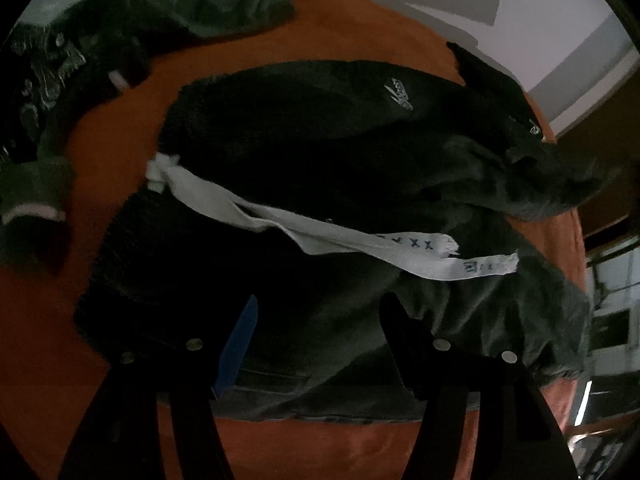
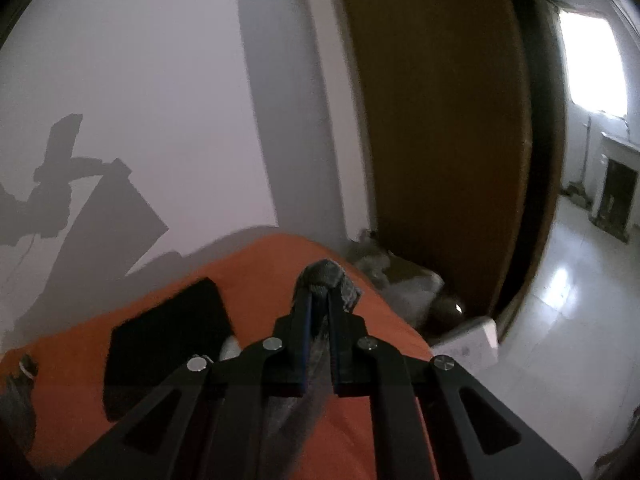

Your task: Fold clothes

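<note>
Left edge of the left wrist view: other clothes lying in a heap [image 1: 100,52] on the orange bed cover [image 1: 328,12], a green garment with a pale striped cuff [image 1: 34,208] among them, probably waiting their turn. Centre: the dark garment [image 1: 300,140] being folded is lying spread on the bed, small white logo up, a white drawstring [image 1: 320,236] trailing across it, so likely joggers or a hoodie, too dark to tell. The left tongs [image 1: 320,320] are hovering over its near hem, standing about half open and gripping nothing, seemingly ready to pin or pick up that edge. Right side: one grey corner of the garment is being pulled up off the bed. In the right wrist view the right tongs [image 2: 319,304] are pinching that grey fabric [image 2: 326,276], jaws nearly shut on the bunched cloth, lifting it clear, likely so it can be carried over for a fold. A black patch [image 2: 168,344] is lying on the cover to the left; wall, brown door [image 2: 436,120] and bright floor beyond.
</note>
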Tool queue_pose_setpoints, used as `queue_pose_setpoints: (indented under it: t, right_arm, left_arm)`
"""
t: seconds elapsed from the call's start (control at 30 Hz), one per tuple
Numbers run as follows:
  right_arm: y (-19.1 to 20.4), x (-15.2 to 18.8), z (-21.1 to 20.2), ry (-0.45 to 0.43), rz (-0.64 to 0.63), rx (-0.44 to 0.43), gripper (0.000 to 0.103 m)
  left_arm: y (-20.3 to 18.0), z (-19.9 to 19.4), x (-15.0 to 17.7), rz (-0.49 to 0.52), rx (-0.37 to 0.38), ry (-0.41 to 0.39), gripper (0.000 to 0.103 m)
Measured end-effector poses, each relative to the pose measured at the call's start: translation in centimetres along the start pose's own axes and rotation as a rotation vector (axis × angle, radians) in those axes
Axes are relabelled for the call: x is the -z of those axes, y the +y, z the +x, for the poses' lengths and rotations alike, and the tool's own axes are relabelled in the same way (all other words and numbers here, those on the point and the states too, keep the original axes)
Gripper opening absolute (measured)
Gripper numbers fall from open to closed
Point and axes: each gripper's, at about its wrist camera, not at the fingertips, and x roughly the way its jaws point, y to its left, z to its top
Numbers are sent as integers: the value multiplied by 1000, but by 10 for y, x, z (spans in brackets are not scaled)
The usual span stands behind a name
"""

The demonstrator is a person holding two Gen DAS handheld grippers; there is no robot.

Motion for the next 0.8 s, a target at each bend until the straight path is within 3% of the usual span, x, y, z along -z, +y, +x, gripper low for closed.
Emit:
queue_pose_setpoints:
  t: [0.07,0.1,0.17,0.2,0.23,0.3,0.37,0.43,0.7,0.8]
  right_arm:
    - [27,-30,17,26,7,21,7]
    - [33,-39,28,79,45,10,10]
    - [39,-51,50,209,177,-78,12]
    - [41,-52,53,234,219,-134,19]
    - [44,-52,52,245,242,-172,47]
    - [48,-45,40,206,213,-160,80]
    - [43,-25,25,184,188,-204,81]
    - [34,4,17,226,157,-243,81]
    - [-19,205,-44,468,89,-288,81]
    - [-19,260,-71,535,70,-306,81]
  left_arm:
    - [4,-1,0,-6,-17,-4,65]
    - [7,0,1,-18,-18,-2,65]
    - [14,3,2,-57,-2,6,65]
    - [16,4,3,-67,8,10,65]
    - [18,4,4,-77,18,13,65]
    - [22,3,6,-89,25,11,65]
    - [26,1,7,-93,20,0,65]
    - [30,-1,8,-97,16,-10,65]
    - [56,-22,10,-131,-13,-65,65]
    - [65,-30,11,-110,-27,-114,65]
